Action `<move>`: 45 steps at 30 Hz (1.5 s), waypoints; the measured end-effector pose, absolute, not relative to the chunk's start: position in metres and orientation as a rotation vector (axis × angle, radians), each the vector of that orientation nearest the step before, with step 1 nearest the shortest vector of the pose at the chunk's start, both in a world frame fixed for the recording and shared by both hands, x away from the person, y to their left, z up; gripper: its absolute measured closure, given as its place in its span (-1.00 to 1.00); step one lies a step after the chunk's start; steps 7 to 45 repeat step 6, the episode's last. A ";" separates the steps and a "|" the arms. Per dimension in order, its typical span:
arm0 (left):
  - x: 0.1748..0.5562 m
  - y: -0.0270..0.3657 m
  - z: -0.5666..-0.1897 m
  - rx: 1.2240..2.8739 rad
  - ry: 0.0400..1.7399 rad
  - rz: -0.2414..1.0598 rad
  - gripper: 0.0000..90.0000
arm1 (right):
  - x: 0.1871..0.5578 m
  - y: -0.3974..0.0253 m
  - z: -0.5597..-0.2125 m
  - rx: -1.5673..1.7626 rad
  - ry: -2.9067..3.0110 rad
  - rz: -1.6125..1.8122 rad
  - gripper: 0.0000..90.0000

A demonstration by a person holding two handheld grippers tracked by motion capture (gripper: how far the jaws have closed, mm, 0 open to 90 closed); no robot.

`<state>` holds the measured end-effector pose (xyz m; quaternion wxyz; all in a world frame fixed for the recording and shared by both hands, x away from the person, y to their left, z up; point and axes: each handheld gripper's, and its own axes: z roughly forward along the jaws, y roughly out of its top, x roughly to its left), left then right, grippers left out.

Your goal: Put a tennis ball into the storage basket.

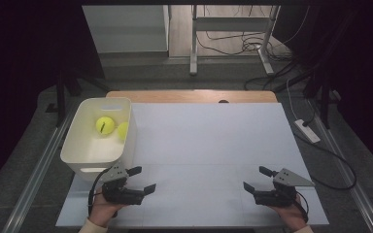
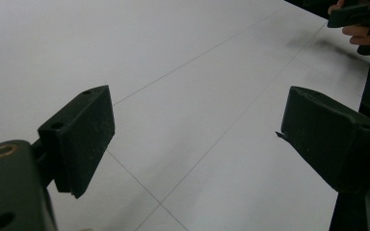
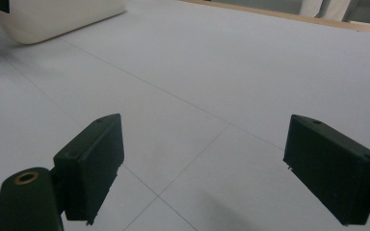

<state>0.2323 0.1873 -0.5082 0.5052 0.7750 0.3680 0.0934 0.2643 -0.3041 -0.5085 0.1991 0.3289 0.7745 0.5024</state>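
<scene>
While both grippers rest low near the tabletop's near edge, the things closest to any work are the 2 tennis balls [image 1: 105,125] lying in the white bin [image 1: 80,150] at the tabletop's left edge, and the relation that matters is that they lie forward and slightly left of the left gripper [image 1: 142,180], up over the bin's near wall. That gripper sits just beside the bin's near right corner with its jaws spread wide and nothing between them, pointing toward the middle of the tabletop rather than at the bin, so by my judgement it would have to turn left and rise over the rim before it could reach in. A ball has no long axis, so any closing direction should serve, though the second ball [image 1: 123,130] rests against the bin's right wall, touching or just beside the first, which leaves little room for a jaw there. The right gripper [image 1: 257,178] holds near the near right corner, jaws likewise wide and empty, well apart from the bin. Between the 2 grippers the white tabletop [image 1: 209,145] lies bare, so nothing blocks the way except the bin's own wall.
</scene>
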 end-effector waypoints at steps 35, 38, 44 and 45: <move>0.232 0.186 -0.508 1.870 0.890 0.224 -0.72 | 0.264 -0.304 -0.509 0.916 2.172 1.411 -0.69; 0.232 0.186 -0.508 1.870 0.890 0.224 -0.72 | 0.264 -0.304 -0.509 0.916 2.172 1.411 -0.69; 0.232 0.186 -0.508 1.870 0.890 0.224 -0.72 | 0.264 -0.304 -0.509 0.916 2.172 1.411 -0.69; 0.232 0.186 -0.508 1.870 0.890 0.224 -0.72 | 0.264 -0.304 -0.509 0.916 2.172 1.411 -0.69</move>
